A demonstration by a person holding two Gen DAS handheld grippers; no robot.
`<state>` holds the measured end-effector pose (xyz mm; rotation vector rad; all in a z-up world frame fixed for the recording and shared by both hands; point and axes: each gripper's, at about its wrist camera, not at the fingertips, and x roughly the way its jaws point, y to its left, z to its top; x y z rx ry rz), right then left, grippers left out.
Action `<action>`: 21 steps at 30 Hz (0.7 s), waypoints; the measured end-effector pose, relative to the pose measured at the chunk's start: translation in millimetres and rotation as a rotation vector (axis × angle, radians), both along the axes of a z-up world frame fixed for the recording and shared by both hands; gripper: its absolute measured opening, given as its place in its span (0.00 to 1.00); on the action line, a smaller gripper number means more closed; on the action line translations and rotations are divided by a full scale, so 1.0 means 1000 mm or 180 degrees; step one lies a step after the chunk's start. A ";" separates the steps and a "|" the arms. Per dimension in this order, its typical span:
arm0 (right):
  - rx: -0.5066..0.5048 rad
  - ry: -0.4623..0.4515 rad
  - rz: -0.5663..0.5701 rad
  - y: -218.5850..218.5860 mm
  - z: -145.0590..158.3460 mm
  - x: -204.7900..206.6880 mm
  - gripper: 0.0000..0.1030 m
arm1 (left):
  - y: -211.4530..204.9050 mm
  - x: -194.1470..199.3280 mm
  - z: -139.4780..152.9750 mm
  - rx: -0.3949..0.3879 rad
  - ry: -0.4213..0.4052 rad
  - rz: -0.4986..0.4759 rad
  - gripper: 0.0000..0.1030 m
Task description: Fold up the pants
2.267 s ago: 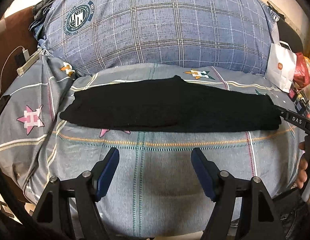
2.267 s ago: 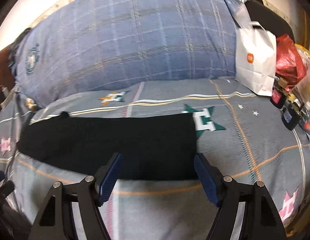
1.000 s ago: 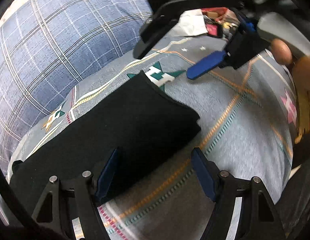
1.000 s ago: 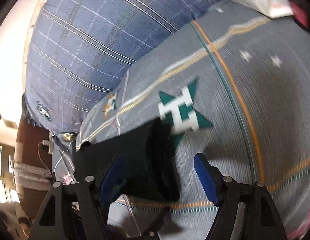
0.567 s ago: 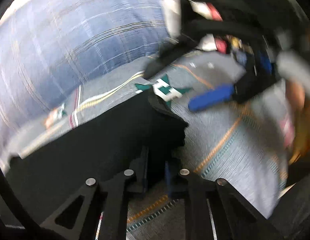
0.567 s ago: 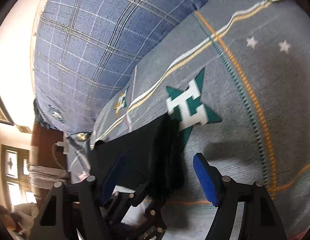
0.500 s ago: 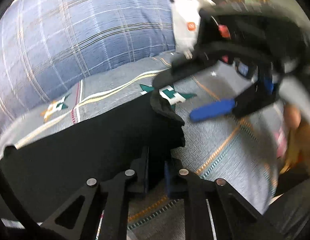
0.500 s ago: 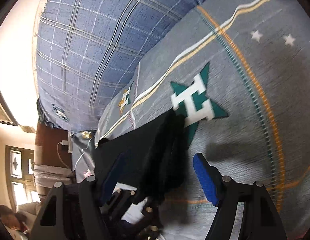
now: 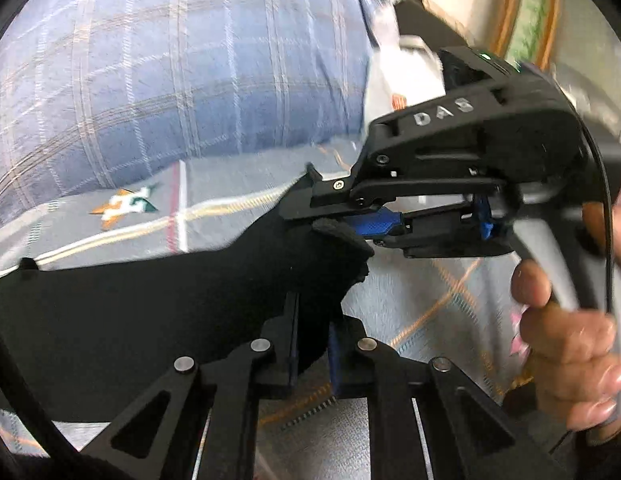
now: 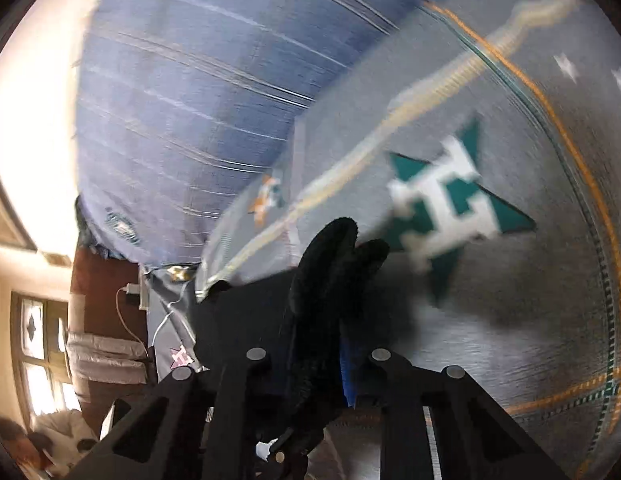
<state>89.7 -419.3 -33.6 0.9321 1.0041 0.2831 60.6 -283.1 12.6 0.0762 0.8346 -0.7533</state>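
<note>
Where the grey patterned bedsheet [image 9: 410, 312] carries the work, we list one pair of black pants [image 9: 122, 300], folded lengthwise into a long dark strip that runs across the bed in front of the blue plaid duvet [image 9: 170, 80].

Left gripper [image 9: 312, 344]: we have its jaws drawn narrow, pinching the near corner of the pants' end between the blue pads; the cloth bunches up just above the fingers.

Right gripper [image 10: 318, 364]: we have its jaws likewise closed tight on the far corner of the same end, black fabric standing up in two rounded lobes above the fingers. In the left wrist view this tool lies sideways across the frame, marked "DAS", with our right hand [image 9: 566, 332] around its handle.

Both grips sit at one end of the pants, near each other; that end is raised off the bedsheet while the remainder lies flat.

Also noted: green star print [image 10: 454, 204] on the sheet just beyond the lifted end; white paper bag [image 9: 394, 68] at the bed's far edge, blurred.
</note>
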 end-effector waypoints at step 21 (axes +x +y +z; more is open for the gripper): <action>-0.0214 -0.0043 0.1058 0.218 -0.005 0.080 0.21 | 0.222 0.063 -0.053 -0.0992 0.1419 0.1708 0.27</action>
